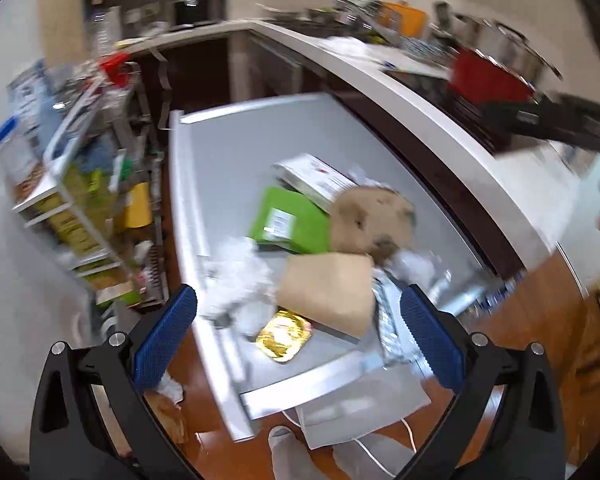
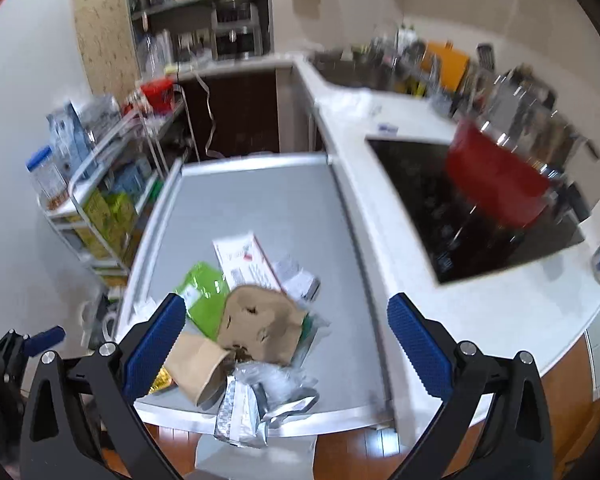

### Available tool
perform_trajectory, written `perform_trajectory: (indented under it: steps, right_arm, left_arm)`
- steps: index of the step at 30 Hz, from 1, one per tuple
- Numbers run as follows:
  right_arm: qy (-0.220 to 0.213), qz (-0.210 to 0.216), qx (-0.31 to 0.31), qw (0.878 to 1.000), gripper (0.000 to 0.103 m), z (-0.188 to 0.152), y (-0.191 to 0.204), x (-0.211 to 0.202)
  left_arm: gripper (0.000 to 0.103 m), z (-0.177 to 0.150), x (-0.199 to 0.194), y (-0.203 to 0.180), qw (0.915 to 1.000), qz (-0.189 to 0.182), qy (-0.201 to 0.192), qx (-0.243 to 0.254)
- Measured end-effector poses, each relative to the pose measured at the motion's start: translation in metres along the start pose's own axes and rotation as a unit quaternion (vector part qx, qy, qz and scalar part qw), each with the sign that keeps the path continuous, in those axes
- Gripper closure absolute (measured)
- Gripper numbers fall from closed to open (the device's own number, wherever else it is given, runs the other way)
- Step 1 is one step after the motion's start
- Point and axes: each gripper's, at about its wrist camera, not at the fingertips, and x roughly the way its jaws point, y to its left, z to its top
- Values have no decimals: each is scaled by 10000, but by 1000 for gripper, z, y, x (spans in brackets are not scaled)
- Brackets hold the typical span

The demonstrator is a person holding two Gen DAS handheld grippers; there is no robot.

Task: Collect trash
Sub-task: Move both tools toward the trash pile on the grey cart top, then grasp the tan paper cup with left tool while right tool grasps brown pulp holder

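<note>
At the far left of both views we see a wire rack (image 1: 80,216) crowded with boxes, standing just beside the left edge of the grey tabletop (image 2: 260,196). Our left gripper (image 1: 300,336) hangs over the near left corner of that tabletop, jaws spread wide and holding nothing; in the left wrist view a white crumpled tissue (image 1: 236,280) sits just inside its left jaw, and a gold foil wrapper (image 1: 284,338) lies almost midway between the jaws.

The trash pile is bunched at the near end of the tabletop, lower centre in both views: a green packet (image 2: 204,300), a brown paper cup (image 2: 196,364) on its side with its mouth towards the near edge, a torn cardboard piece (image 2: 260,320), a long white box (image 2: 246,264) running away from us, and silver foil packaging (image 2: 252,412) that overhangs the near edge.

Our right gripper (image 2: 288,344) is likewise wide open and empty, the pile directly ahead between its jaws. We judge both about equally near; the left suits the tissue and wrapper, the right the foil.

The far half of the tabletop is bare. To the right run the white counter (image 2: 380,208), the black hob (image 2: 460,208) and a red pot (image 2: 496,184), well apart from the pile.
</note>
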Motion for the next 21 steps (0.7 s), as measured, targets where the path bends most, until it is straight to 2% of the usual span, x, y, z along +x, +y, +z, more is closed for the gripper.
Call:
perform_trajectory:
  steps: [2,4,6,9,14,16,21]
  right_arm:
    - [310,28,-8,9995,4,-2,6,23]
    - [574,63,23,9983,4,-5,11,44]
    - [867,81,72,9962,4,-8,15,67]
    - [1270,82,218,9916,4,-13,16,97]
    - [1914,468,930,9760,4,-20,3,134]
    - [2031,539,1102,9714,4,-21,1,141]
    - [2108,296,973,9722,4,-21,9,150]
  left_arm:
    - [2,2,16,-6,9993,-275,168,175]
    - [2,2,26,-14,9987,-363,145,332]
    - [2,2,37,-19,9980,-371,164,485]
    - [2,0,58,-20,9971,-387,392,534]
    - [2,-3,78,-21,9957,-372,491,689]
    - [2,-4,82,-26,9946,-360,488,845]
    - [2,-2,97,-32,9921,-280,539,1098]
